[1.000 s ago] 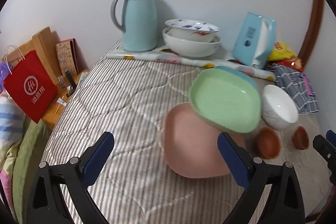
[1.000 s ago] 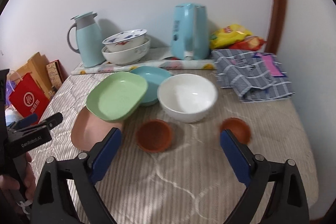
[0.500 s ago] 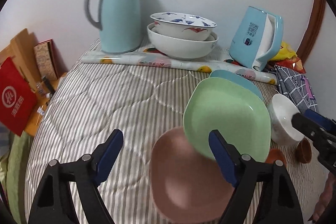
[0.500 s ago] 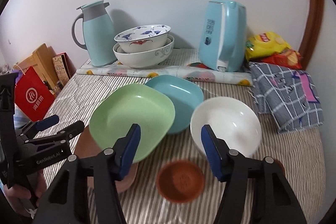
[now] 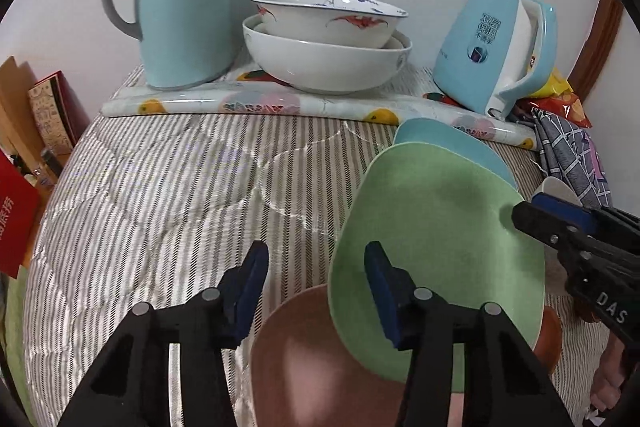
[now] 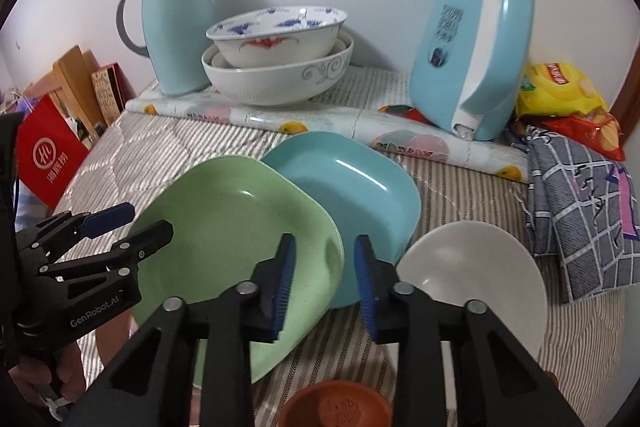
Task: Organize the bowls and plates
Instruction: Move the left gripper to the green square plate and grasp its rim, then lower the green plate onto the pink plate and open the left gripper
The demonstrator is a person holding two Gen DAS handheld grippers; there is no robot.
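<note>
Left wrist view: the left gripper hovers with its fingers apart at the near-left rim of the green plate, one pad over the plate, the other over the striped mattress; nothing is clamped, and the pose suggests an approach to the rim. The green plate lies tilted, propped across the pink plate below and the blue plate behind, so its edge stands clear for gripping. The right gripper enters from the right at the plate's far rim; from here its opening cannot be judged. The white bowl is mostly hidden behind it. Right wrist view: the right gripper straddles the green plate's right rim, fingers parted and not yet closed on it; the blue plate sits behind, the white bowl just beside. The left gripper appears at the opposite edge. A small terracotta dish is cut off at the bottom; the pink plate is hidden here.
</note>
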